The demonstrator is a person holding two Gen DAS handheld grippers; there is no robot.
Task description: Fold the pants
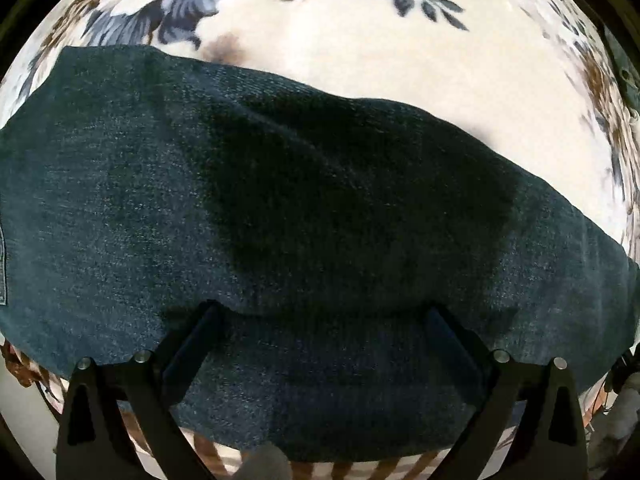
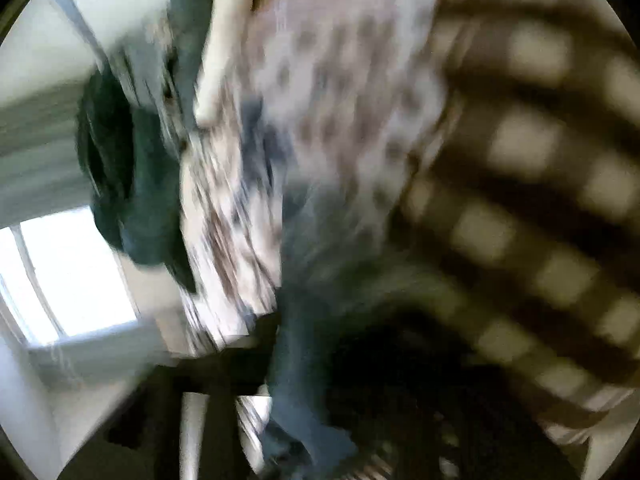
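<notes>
The dark denim pants (image 1: 280,208) lie spread across a cream blanket with blue and brown flowers (image 1: 360,60), filling most of the left wrist view. The left hand-held gripper (image 1: 320,320) sits over the near edge of the denim with its two black fingers (image 1: 196,340) spread wide apart, clasping nothing. The right wrist view is badly smeared (checked fabric (image 2: 540,200), a bright window (image 2: 72,272), some blue cloth); whether the right hand-held gripper is clenched or released, I cannot tell.
</notes>
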